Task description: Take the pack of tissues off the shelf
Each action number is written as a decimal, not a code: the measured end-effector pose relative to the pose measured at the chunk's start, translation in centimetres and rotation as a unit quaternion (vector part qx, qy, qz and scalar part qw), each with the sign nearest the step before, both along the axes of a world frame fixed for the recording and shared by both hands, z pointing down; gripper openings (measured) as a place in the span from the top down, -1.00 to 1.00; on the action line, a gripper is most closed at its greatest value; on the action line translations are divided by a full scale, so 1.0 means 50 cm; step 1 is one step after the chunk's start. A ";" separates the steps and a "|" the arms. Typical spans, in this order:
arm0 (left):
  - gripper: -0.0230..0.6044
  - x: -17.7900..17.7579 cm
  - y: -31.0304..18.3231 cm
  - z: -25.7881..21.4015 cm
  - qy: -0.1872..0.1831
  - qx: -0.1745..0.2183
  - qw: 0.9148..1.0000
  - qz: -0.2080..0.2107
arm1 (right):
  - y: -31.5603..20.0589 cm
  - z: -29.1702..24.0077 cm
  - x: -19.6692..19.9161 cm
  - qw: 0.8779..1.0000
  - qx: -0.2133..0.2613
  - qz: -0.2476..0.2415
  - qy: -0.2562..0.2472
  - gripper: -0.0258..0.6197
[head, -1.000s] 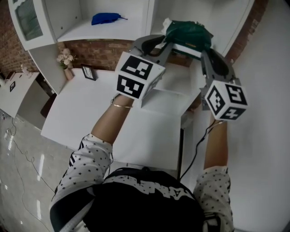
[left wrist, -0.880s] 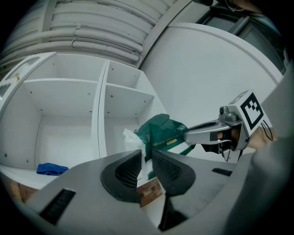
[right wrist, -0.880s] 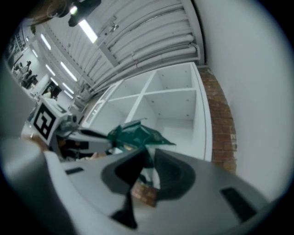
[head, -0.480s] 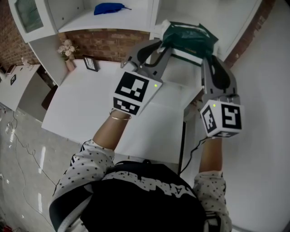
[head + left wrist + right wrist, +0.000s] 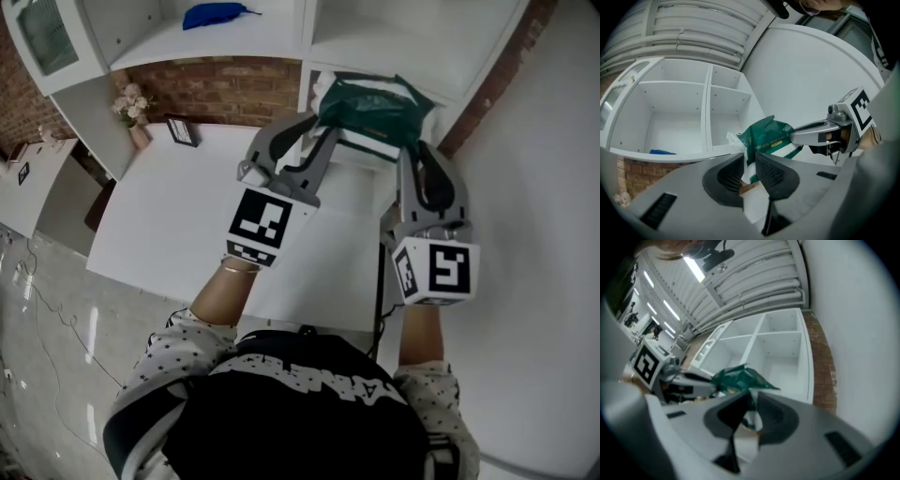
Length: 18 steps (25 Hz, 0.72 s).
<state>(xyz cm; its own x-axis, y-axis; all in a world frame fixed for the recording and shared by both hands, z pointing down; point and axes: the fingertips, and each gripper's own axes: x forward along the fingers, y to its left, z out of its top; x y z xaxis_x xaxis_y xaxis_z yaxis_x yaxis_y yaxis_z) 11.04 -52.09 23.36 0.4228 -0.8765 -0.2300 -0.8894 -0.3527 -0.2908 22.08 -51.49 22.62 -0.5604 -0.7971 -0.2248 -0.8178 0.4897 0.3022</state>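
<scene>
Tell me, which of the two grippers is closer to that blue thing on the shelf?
Left. The left gripper grips the pack of tissues on the side facing the blue thing; the right gripper grips the pack's opposite side, farther off.

The pack of tissues [image 5: 370, 111], pinched between the left gripper [image 5: 319, 139] and the right gripper [image 5: 412, 155], drew back from the shelf [image 5: 234, 42] toward the person.

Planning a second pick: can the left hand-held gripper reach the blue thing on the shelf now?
Probably not yet: the left hand-held gripper is clamped on the tissue pack. Otherwise the way to the blue thing looks unblocked.
</scene>
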 end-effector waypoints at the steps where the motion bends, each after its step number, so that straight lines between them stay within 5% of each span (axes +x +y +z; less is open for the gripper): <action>1: 0.60 -0.001 0.002 0.011 0.000 -0.006 1.000 0.001 | 0.001 0.012 0.000 1.000 -0.005 0.001 -0.001 0.64; 18: 0.60 -0.013 -0.005 0.066 -0.003 -0.031 1.000 -0.003 | -0.006 0.066 -0.016 0.999 -0.039 0.000 0.004 0.65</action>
<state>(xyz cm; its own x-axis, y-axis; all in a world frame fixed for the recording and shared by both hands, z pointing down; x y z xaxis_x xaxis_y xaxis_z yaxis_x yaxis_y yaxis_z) 10.37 -52.35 26.66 0.4181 -0.8919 -0.1727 -0.8902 -0.3644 -0.2734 21.29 -51.80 25.94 -0.5611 -0.8125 -0.1583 -0.8162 0.5112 0.2690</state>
